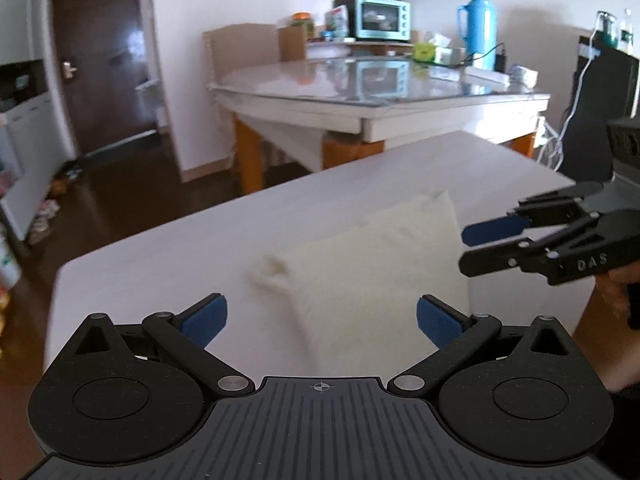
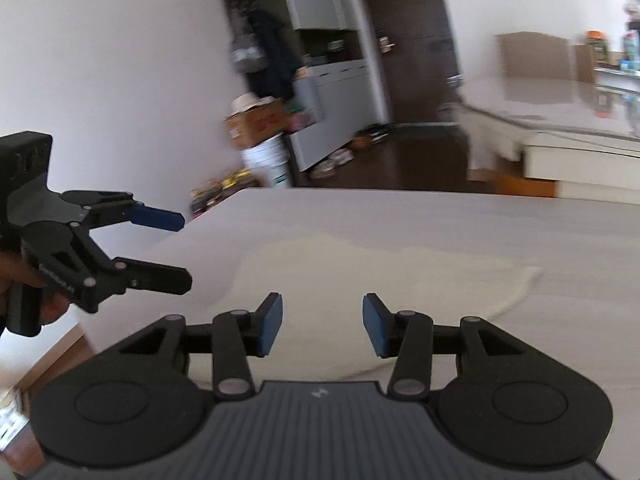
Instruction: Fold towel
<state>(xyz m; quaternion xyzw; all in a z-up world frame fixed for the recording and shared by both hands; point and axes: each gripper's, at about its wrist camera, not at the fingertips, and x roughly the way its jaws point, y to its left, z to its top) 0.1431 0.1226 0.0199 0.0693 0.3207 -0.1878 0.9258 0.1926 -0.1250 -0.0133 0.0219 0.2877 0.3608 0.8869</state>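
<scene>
A cream towel (image 1: 372, 268) lies folded flat on the white table (image 1: 160, 256), with one rumpled corner at its left. It also shows in the right wrist view (image 2: 360, 276). My left gripper (image 1: 322, 320) is open wide and empty, held above the near edge of the towel. My right gripper (image 2: 322, 326) is open and empty, just above the towel's near part. The right gripper shows at the right of the left wrist view (image 1: 466, 248), jaws apart. The left gripper shows at the left of the right wrist view (image 2: 182, 248), jaws apart.
A glass-topped dining table (image 1: 360, 84) stands behind with a teal toaster oven (image 1: 382, 18) and a blue thermos (image 1: 478, 28). A dark door (image 1: 104, 60) and grey cabinets (image 2: 320, 80) are beyond. Boxes and a bucket (image 2: 268, 160) sit on the dark floor.
</scene>
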